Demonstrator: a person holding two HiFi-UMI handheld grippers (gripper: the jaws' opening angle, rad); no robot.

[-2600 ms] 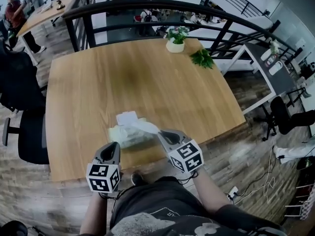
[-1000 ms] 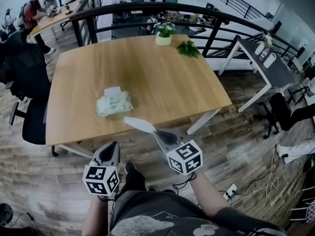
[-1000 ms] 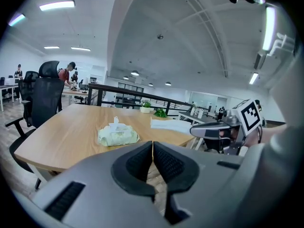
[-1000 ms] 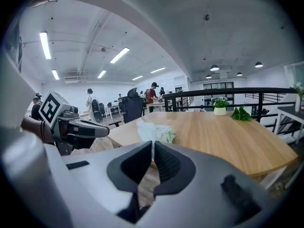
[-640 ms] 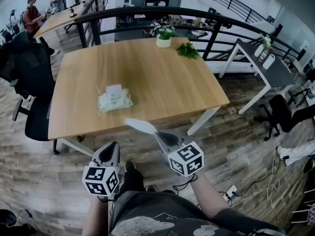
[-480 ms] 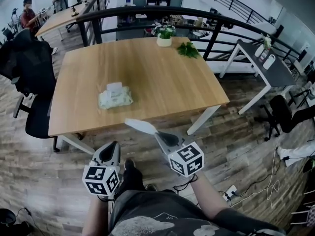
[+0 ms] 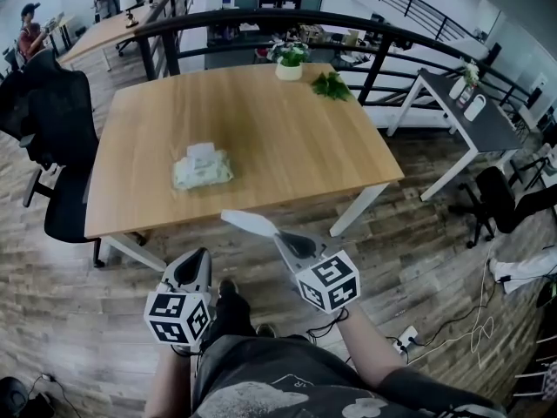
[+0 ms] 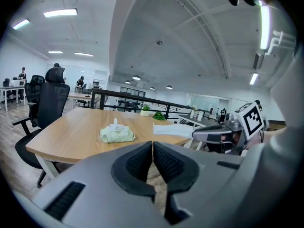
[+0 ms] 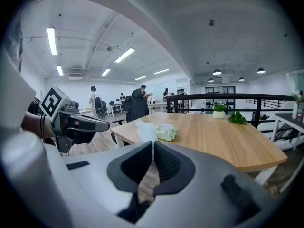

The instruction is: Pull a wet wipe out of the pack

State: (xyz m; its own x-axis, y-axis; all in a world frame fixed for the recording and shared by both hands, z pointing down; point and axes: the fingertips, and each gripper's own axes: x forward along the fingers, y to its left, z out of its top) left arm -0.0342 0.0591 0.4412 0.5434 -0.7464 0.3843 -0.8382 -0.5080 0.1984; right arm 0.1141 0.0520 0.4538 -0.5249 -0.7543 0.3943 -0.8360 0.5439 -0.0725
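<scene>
Head view, right tongs (closed) pinching wipe

You're working under even, cool overhead light from long ceiling strips, which glare a little in both gripper views. The wooden table is lit flat, with only a soft shadow on the floor below its near edge. The wet wipe reads bright white without washing out. Your head view bends hard at its edges, so the far railing bows. Both gripper views sit inside black corners; whatever lies nearest the lens looks soft, while the far room stays fairly sharp.
</scene>
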